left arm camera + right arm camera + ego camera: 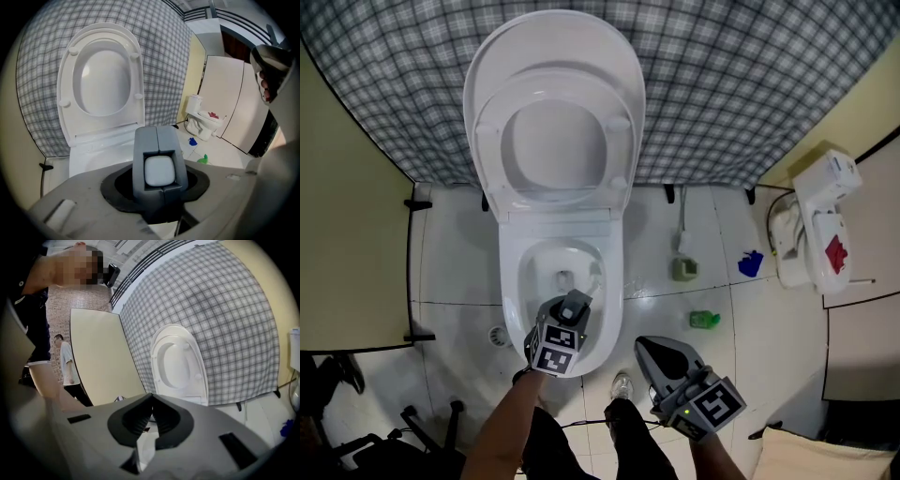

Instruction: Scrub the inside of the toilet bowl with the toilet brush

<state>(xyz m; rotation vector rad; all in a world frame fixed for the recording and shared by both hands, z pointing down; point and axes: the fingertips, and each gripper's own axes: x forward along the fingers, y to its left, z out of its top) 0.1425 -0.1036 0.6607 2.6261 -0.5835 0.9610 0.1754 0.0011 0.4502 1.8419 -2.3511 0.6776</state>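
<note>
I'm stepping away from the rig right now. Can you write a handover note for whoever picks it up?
Left gripper: jaws together, empty, above the front of the toilet bowl.
Right gripper: jaws together, empty, low and to the right of the bowl.
Toilet brush: upright in its holder on the floor right of the bowl, untouched.
Done: seat and lid are up.
Left: pick up the brush and scrub inside the bowl.
</note>
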